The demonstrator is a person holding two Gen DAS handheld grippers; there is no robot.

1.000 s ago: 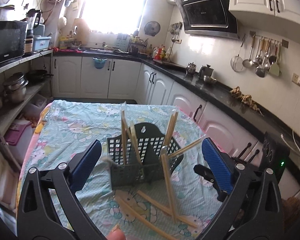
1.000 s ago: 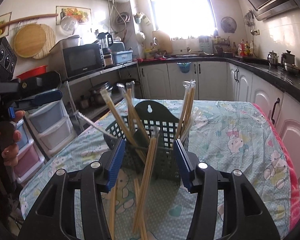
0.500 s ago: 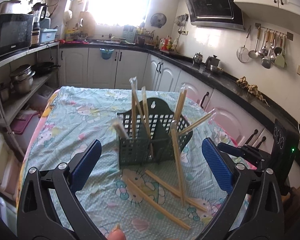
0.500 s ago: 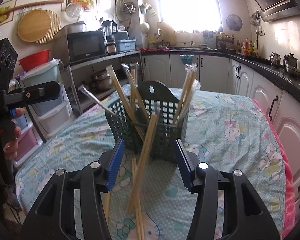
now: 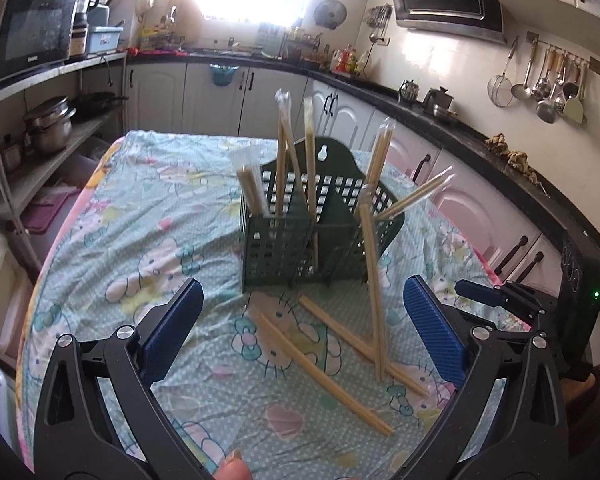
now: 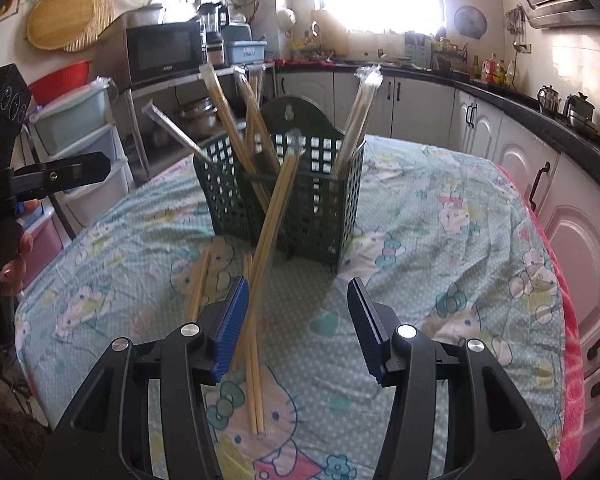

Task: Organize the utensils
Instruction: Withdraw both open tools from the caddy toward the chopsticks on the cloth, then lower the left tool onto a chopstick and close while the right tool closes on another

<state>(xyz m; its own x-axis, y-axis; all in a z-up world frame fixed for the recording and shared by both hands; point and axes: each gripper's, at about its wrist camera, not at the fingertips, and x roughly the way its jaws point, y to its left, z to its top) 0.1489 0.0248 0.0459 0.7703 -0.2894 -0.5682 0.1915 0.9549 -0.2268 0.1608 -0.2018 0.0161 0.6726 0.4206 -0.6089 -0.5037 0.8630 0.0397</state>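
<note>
A dark green slotted utensil basket (image 5: pixel 284 240) (image 6: pixel 312 208) stands on the cartoon-print tablecloth (image 5: pixel 140 248). Several wrapped chopstick pairs stand in it. One chopstick pair (image 5: pixel 374 288) (image 6: pixel 274 216) leans against its front from the table. Two more pairs (image 5: pixel 324 368) lie flat in front, and a lying pair (image 6: pixel 199 284) also shows in the right wrist view. My left gripper (image 5: pixel 303 296) hangs open above the lying pairs, holding nothing. My right gripper (image 6: pixel 297 292) is half open. The leaning pair shows just inside its left pad (image 6: pixel 230 328), with no pad pressing on it.
The table's edges drop off left and right; a pink towel (image 6: pixel 572 320) hangs at the right side. White cabinets (image 5: pixel 460 208) and a black counter run along the right. Shelves with pots (image 5: pixel 48 128) and plastic drawers (image 6: pixel 80 152) stand left. The right gripper's finger (image 5: pixel 484 298) shows at right.
Both grippers have sunk toward the table and tilted downward, so the basket and the lying chopsticks look nearer. Neither gripper's jaws changed width. The chopsticks have not moved.
</note>
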